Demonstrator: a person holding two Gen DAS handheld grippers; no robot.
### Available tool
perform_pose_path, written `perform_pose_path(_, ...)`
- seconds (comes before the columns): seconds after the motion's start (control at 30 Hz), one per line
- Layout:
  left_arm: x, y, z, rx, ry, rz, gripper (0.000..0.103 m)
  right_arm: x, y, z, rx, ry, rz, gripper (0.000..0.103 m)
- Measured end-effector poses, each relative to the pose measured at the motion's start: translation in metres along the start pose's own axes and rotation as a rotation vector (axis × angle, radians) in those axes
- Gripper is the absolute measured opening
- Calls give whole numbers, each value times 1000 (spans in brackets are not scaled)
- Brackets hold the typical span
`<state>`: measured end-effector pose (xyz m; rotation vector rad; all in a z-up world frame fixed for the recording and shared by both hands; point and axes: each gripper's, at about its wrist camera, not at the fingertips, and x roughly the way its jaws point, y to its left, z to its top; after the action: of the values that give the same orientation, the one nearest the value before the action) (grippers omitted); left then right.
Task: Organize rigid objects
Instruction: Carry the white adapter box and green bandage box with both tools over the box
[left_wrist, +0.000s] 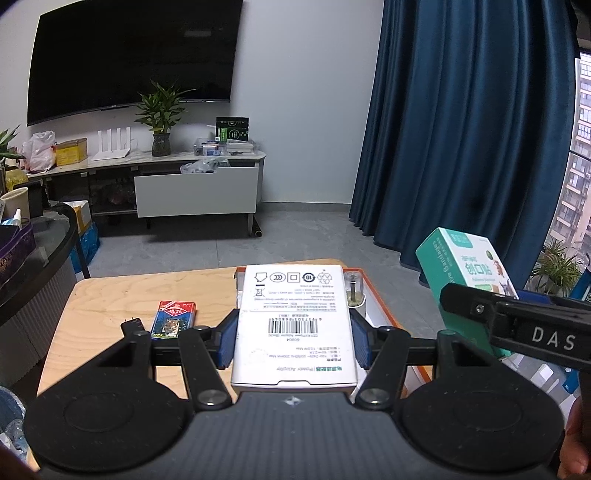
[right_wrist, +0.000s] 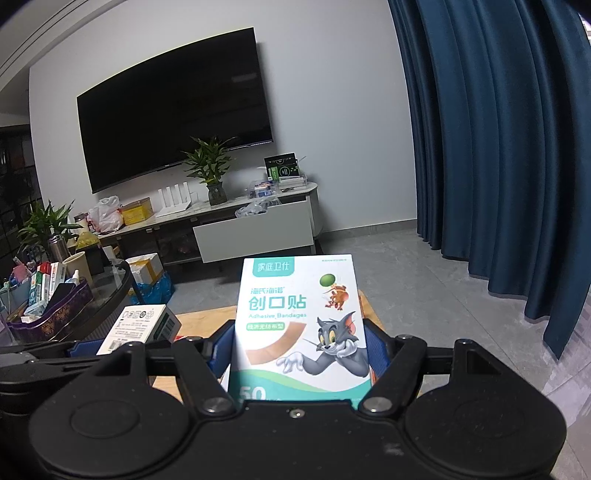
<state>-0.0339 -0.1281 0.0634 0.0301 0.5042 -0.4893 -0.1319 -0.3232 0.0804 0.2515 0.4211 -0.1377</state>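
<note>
My left gripper (left_wrist: 293, 338) is shut on a white power adapter box (left_wrist: 293, 317), barcode side up, held above the wooden table (left_wrist: 110, 295). My right gripper (right_wrist: 299, 354) is shut on a white and teal adhesive bandage box (right_wrist: 301, 325) with a cartoon cat, held upright. That bandage box also shows in the left wrist view (left_wrist: 465, 269), at the right, with the right gripper's finger (left_wrist: 517, 325) across it. The white box shows in the right wrist view (right_wrist: 138, 325), at the left.
An orange-rimmed white tray (left_wrist: 380, 306) lies under the white box, with a small glass vial (left_wrist: 353, 290) in it. A red and blue card pack (left_wrist: 173, 319) and a small black part (left_wrist: 131, 325) lie on the table. A dark round table with clutter (right_wrist: 55, 306) stands to the left.
</note>
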Motion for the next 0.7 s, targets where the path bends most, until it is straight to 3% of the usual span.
perform_pose_path(0.7,15,4,-2,-10,32,3,60,23,-6,-5,-9,42,-2,84)
